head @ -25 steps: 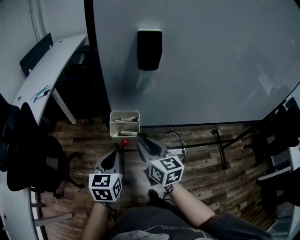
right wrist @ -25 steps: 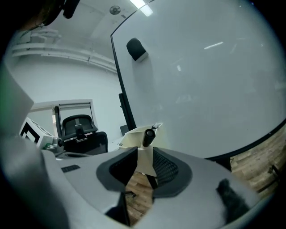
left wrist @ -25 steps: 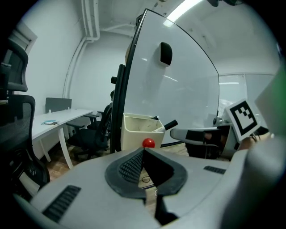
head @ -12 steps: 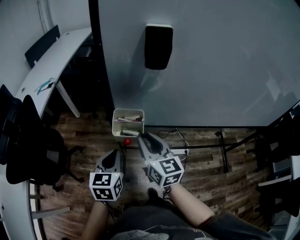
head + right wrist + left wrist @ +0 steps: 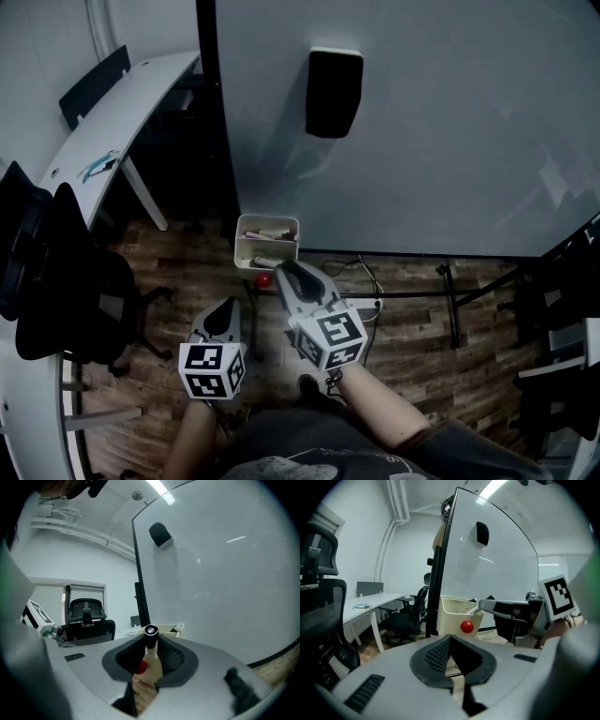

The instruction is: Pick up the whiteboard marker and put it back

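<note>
My right gripper (image 5: 287, 273) is shut on a whiteboard marker (image 5: 153, 660), held crosswise between its pads. The marker's red cap (image 5: 265, 278) sticks out to the left, just below the front of a small white holder box (image 5: 246, 253) at the whiteboard's lower left corner; its black end (image 5: 151, 631) points up. In the left gripper view the red cap (image 5: 467, 626) shows in front of the box (image 5: 452, 616), with the right gripper (image 5: 487, 605) beside it. My left gripper (image 5: 225, 309) hangs lower left, its jaws (image 5: 451, 638) shut on nothing.
Other markers lie in the box. A black eraser (image 5: 335, 92) sticks high on the whiteboard (image 5: 450, 141). The board's black stand bars (image 5: 450, 300) and cables run over the wooden floor. A white desk (image 5: 112, 141) and black office chairs (image 5: 66, 281) stand at the left.
The head view has shifted, so board and box sit further right in it. My right gripper stays close below the box with the marker. The left gripper has hardly moved.
</note>
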Available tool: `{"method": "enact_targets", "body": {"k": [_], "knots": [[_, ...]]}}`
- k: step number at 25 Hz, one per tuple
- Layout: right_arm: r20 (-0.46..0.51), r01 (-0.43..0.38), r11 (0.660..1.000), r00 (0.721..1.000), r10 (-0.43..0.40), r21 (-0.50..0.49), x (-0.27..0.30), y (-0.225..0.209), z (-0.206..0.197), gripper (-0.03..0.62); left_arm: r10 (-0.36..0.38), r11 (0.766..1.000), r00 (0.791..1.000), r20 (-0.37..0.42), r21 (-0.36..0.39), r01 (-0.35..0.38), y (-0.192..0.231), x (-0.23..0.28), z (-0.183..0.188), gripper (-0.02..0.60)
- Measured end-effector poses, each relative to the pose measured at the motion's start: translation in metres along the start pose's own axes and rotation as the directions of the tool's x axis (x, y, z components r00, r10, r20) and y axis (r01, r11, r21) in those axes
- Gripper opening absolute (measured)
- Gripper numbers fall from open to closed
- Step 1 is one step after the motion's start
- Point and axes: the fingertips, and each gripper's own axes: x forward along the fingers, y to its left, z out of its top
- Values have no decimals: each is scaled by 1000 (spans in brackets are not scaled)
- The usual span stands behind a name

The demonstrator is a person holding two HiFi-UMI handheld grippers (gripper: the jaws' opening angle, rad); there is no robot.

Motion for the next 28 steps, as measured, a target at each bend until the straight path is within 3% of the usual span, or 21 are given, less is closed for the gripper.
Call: {"method": "enact_targets", "body": {"k": [5,15,21,28], "knots": [[39,14,999,999,-12,-48,-15,4,20,86,-19,1000,1000,12,6,19,2,-7,2,14],[127,159,986,980,-152,-49,-78,18,50,86,-140,989,990,35,62,138,-12,-41,1,14],[121,258,965,960,-252,-37,-120,40,33,86,-225,971,974,19,92,223,-20,-69,-16,14],[64,312,950,949,-310,-15,-157,70,-3,86,-302,945,953,-22,121,303,-38,-97,-41,14]]}}
